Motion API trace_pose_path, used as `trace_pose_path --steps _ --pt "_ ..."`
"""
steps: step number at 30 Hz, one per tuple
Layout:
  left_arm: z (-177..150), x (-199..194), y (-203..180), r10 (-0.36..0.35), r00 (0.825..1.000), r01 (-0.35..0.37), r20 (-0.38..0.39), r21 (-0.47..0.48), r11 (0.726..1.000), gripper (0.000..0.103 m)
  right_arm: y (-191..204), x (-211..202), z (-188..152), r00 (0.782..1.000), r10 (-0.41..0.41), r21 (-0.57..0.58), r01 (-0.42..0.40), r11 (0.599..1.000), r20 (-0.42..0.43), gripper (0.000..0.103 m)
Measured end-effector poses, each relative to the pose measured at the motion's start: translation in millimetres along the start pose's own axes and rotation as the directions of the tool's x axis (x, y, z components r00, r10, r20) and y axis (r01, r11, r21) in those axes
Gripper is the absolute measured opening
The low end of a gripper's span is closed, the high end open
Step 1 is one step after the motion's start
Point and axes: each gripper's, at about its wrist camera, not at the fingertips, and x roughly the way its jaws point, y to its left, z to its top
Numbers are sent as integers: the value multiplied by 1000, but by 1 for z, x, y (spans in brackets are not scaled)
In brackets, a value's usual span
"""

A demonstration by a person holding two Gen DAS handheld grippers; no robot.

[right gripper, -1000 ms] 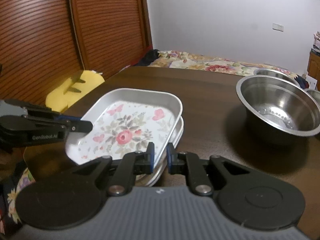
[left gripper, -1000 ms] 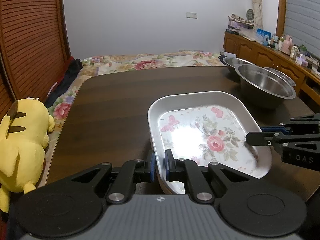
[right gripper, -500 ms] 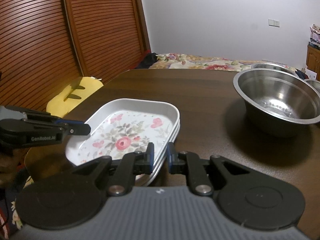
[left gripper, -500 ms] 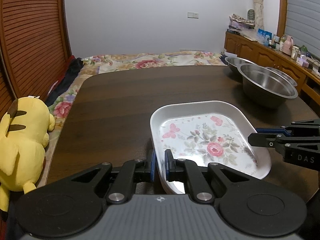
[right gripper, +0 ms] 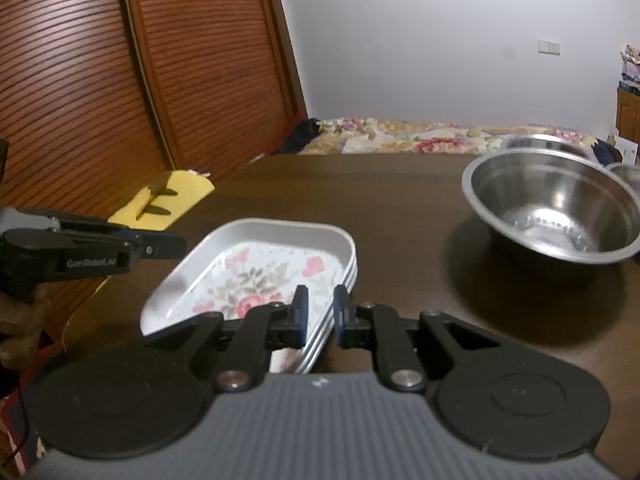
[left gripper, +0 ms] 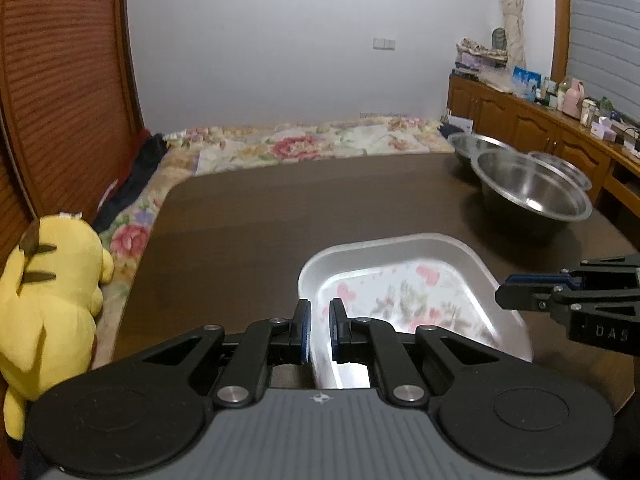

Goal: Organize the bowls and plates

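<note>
Dark wooden desk (left gripper: 320,208); floral bed (left gripper: 304,144) at 12 o'clock. Stacked floral plates (right gripper: 260,276) lie near centre, bowls (right gripper: 552,208) at 2 o'clock. Left gripper (left gripper: 319,326) and right gripper (right gripper: 320,312): jaws narrow, straddling plate rims.

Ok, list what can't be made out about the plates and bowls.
- Plate stack, right wrist: count unclear, near end behind right gripper.
- Top plate, left wrist: motion-blurred; left gripper grip unclear.
- Rear bowl, right wrist: mostly hidden behind big bowl.

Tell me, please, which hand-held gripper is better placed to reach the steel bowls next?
The right hand-held gripper: the large steel bowl sits on its side, while the left hand-held gripper is across the plate stack.
</note>
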Motion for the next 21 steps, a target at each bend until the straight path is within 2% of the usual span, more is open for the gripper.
trace_pose_path --steps 7,12,18,21 --pt "22 -5 -23 -30 998 29 48 29 999 11 -16 -29 15 997 -18 21 16 1000 76 15" --pt "33 -1 -46 -68 996 65 65 56 996 12 -33 -48 22 990 -68 26 65 998 127 15" --pt "44 7 -71 -111 991 105 78 79 991 16 -56 -64 24 979 -122 51 115 992 166 15" --pt "48 11 -81 -125 989 118 83 87 989 24 -66 -70 23 974 -143 61 134 989 177 15"
